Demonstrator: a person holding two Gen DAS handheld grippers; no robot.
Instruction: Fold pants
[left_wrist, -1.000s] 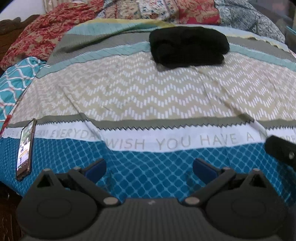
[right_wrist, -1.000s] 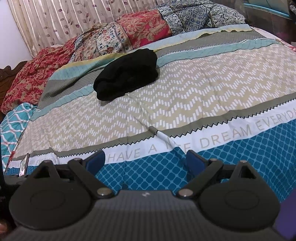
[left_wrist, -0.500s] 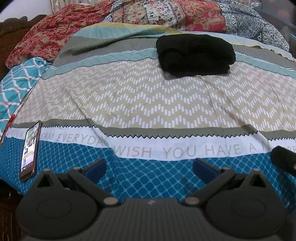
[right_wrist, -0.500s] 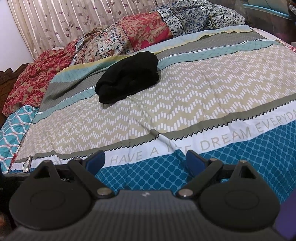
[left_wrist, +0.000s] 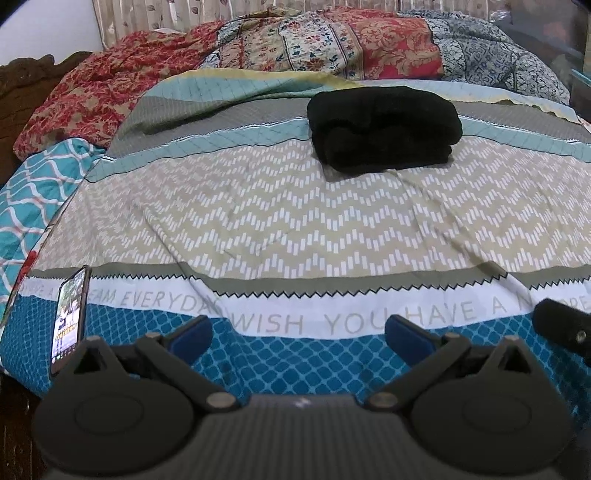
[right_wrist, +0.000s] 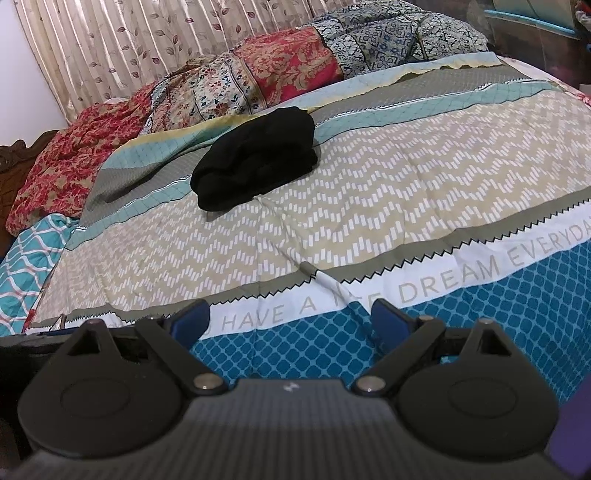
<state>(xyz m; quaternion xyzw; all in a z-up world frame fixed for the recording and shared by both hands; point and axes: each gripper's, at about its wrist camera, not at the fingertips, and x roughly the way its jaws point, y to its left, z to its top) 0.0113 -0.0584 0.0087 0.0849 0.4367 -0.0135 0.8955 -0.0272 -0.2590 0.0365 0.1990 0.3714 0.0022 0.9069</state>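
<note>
- The wide bed with a striped cover of blue lattice, beige zigzag and grey bands (left_wrist: 295, 229) fills both views; a white band with grey printed words runs across it near the front edge.
- A long patchwork quilt of red, cream and dark blue flowered cloth (left_wrist: 332, 40) lies bunched along the far side of the bed, in front of a beige curtain with leaf print (right_wrist: 122, 48).
- The black pants, folded into a thick soft bundle (left_wrist: 384, 129), rest on the far part of the bed, on the grey and light blue bands, well apart from both grippers.
- The left gripper (left_wrist: 297, 334) hangs above the front blue band, released, holding nothing.
- The right gripper (right_wrist: 290, 321) is also above the front edge, its blue pads spread wide and empty.
- A dark smartphone with a lit screen (left_wrist: 70, 317) lies at the left front corner of the bed.
</note>
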